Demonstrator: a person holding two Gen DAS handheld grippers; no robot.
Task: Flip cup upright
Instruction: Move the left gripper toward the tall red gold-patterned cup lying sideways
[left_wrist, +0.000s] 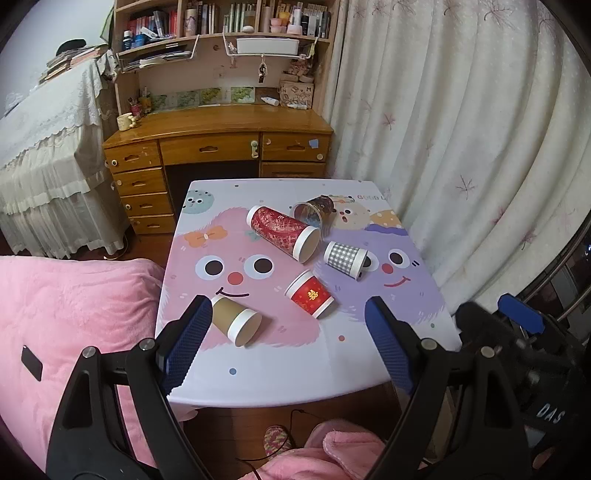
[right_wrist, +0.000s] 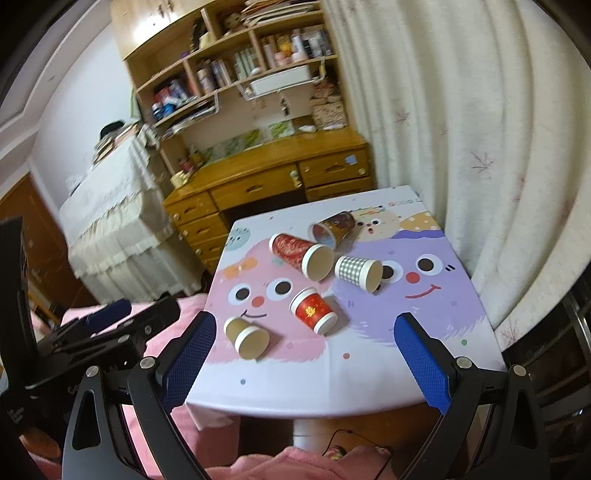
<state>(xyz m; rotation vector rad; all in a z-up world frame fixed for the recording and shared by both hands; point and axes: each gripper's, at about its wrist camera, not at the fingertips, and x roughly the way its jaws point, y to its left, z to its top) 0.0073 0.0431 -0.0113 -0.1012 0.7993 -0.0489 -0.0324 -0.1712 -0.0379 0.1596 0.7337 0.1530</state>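
Several paper cups lie on their sides on the cartoon-print table (left_wrist: 295, 376): a brown cup (left_wrist: 236, 322) at the front left, a small red cup (left_wrist: 309, 294), a grey checked cup (left_wrist: 345, 258), a tall red patterned cup (left_wrist: 282, 232) and a dark patterned cup (left_wrist: 314, 211) at the back. The same cups show in the right wrist view: brown (right_wrist: 246, 336), small red (right_wrist: 313, 311), checked (right_wrist: 357, 272), tall red (right_wrist: 301, 253), dark (right_wrist: 332, 228). My left gripper (left_wrist: 288, 312) is open and empty above the table's front edge. My right gripper (right_wrist: 304, 326) is open and empty, also before the front edge.
A wooden desk (left_wrist: 218, 144) with bookshelves stands behind the table. Curtains (left_wrist: 461, 129) hang on the right. A pink blanket (left_wrist: 66, 325) lies on the left. A lace-covered piece of furniture (left_wrist: 44, 158) stands at the far left. The other gripper's body shows at each view's side.
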